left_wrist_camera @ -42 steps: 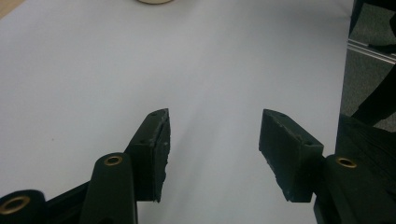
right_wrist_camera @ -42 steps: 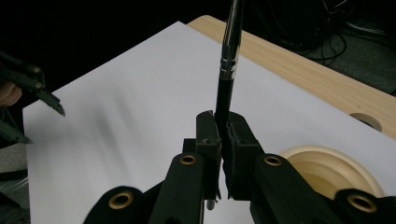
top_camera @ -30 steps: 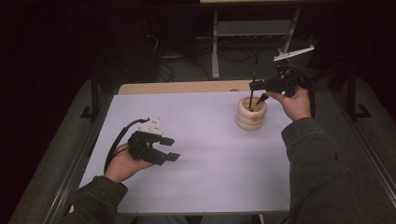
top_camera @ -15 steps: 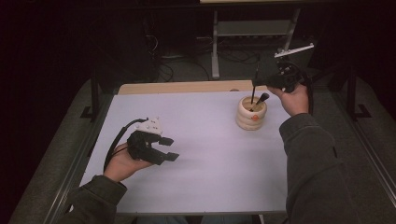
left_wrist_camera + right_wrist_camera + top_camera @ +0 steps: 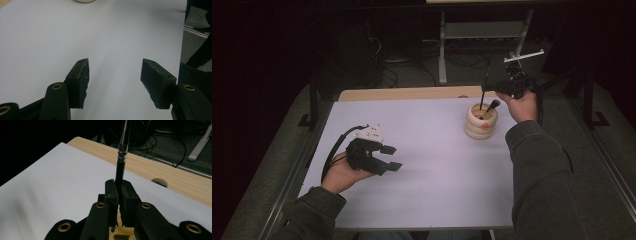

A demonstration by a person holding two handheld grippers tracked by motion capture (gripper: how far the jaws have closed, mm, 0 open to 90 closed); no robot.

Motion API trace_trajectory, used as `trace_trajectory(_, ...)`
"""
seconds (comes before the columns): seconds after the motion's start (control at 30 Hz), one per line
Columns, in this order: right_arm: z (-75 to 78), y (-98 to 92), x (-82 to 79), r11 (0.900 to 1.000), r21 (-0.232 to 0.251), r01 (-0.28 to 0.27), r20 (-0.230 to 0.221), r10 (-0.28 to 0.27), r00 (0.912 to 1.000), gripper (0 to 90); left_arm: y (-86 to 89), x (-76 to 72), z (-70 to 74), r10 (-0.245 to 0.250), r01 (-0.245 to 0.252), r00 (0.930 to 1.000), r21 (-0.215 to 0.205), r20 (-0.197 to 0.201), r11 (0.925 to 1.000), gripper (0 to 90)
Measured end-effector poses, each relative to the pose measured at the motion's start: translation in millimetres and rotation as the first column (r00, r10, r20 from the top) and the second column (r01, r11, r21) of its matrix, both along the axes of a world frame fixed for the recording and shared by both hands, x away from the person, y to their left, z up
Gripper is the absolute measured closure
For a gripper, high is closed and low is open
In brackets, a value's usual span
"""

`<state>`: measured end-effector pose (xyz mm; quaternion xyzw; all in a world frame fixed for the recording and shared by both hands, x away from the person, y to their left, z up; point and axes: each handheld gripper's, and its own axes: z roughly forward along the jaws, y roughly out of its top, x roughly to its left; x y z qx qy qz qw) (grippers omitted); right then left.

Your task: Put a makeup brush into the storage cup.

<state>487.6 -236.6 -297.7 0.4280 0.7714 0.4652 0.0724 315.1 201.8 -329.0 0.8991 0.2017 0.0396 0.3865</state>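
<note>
No legible text, labels, brands, numbers or signs in any view. White table sheet (image 5: 437, 175) blank. Ribbed cream holder (image 5: 480, 121): orange spot, no readable characters.

Black brush (image 5: 119, 170) upright over ribbed cream holder (image 5: 480, 122); second brush (image 5: 490, 107) inside.

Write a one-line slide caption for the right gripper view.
Right gripper, jaws shut on a slim black brush handle, above the white table.
</note>
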Motion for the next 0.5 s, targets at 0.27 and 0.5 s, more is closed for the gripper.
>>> trace_trajectory(0.27,-8.4,2.3,3.2,1.000,0.003,0.023,-0.009,-0.023,0.9997,84.4,5.5,2.2,0.2,0.010,-0.010,0.9999,0.001,-0.005,1.0000,39.3)
trace_trajectory(0.5,-20.9,5.0,5.5,0.999,-0.002,0.043,-0.025,-0.043,0.9988,84.3,6.5,3.2,-1.0,0.015,-0.015,0.9998,-0.001,-0.012,0.9999,39.4)
